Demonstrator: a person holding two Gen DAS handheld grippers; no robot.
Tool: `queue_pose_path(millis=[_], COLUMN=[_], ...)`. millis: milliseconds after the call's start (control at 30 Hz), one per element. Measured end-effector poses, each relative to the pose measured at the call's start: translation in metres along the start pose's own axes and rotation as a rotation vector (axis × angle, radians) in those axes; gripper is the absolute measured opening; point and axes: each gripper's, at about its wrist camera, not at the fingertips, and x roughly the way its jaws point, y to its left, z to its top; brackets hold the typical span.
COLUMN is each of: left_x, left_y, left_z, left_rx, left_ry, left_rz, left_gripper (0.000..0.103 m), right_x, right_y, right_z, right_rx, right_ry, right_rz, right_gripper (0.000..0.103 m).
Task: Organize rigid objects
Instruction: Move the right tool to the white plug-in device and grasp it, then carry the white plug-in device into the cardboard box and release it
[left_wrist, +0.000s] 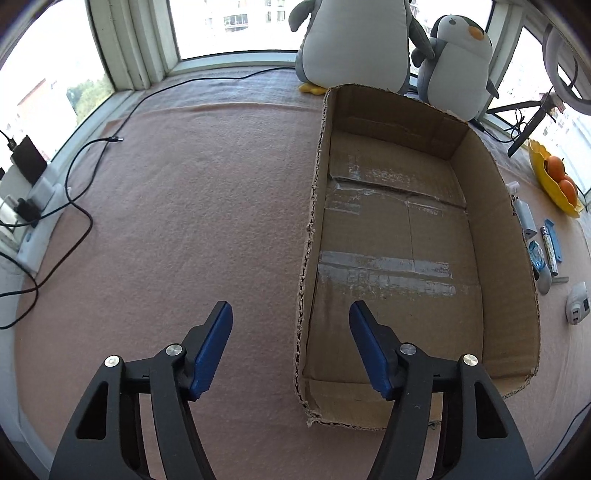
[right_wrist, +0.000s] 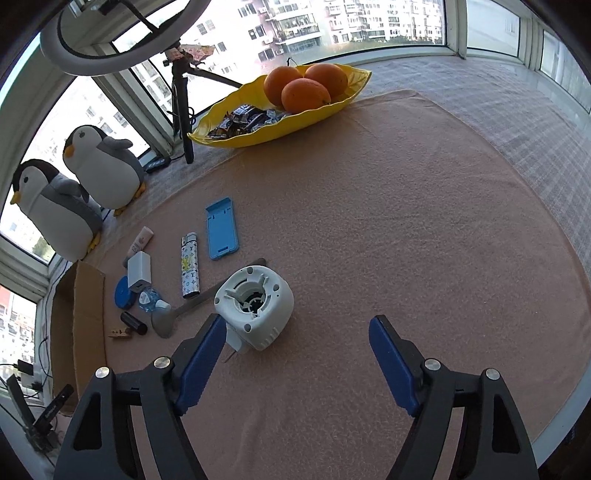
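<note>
Box: the cardboard box (left_wrist: 402, 236) lies open-topped on the pink cloth (left_wrist: 184, 221) at your left gripper's right, long axis running near to far.
Left gripper: your left gripper (left_wrist: 290, 314) is spread, nothing between its pads.
Right gripper: your right gripper (right_wrist: 297, 328) is spread; the white device (right_wrist: 255, 306) sits just beyond its left finger, open face up.
Lighter: the patterned lighter (right_wrist: 190, 265) lies left of the device, pointing far; its print is unreadable.

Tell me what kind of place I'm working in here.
Most likely a flat's bay-window ledge, high up: apartment blocks show through the panes. A pink blanket covers the ledge, with plush penguins and a yellow fruit dish on it.
</note>
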Motion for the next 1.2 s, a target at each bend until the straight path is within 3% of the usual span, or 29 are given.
queue_pose_path(millis=[133,333,733,1000,1200], left_x=[0.004,0.018,0.018,0.019,0.019], left_y=[0.001,-0.003,-0.005,-0.004,-0.004], left_z=[0.0,-0.004,-0.004,-0.005,-0.005], left_rx=[0.001,0.016,0.025,0.012,0.011], left_ry=[0.003,0.03,0.016,0.013,0.011], left_rz=[0.011,0.005,-0.005,-0.012,-0.009], left_gripper=[0.057,0.047,0.047,0.047,0.047], right_x=[0.013,0.026,0.054,0.062,0.064], right_y=[0.008,0.009,-0.008,0.0,-0.001], right_z=[0.006,0.015,0.022,0.022,0.02], right_rx=[-0.018,-0.005,0.119,0.088,0.085], right_ry=[0.028,0.053,0.153,0.198,0.223], right_rz=[0.009,0.006,0.073,0.101,0.144], right_gripper=[0.064,0.058,0.042,0.029,0.026])
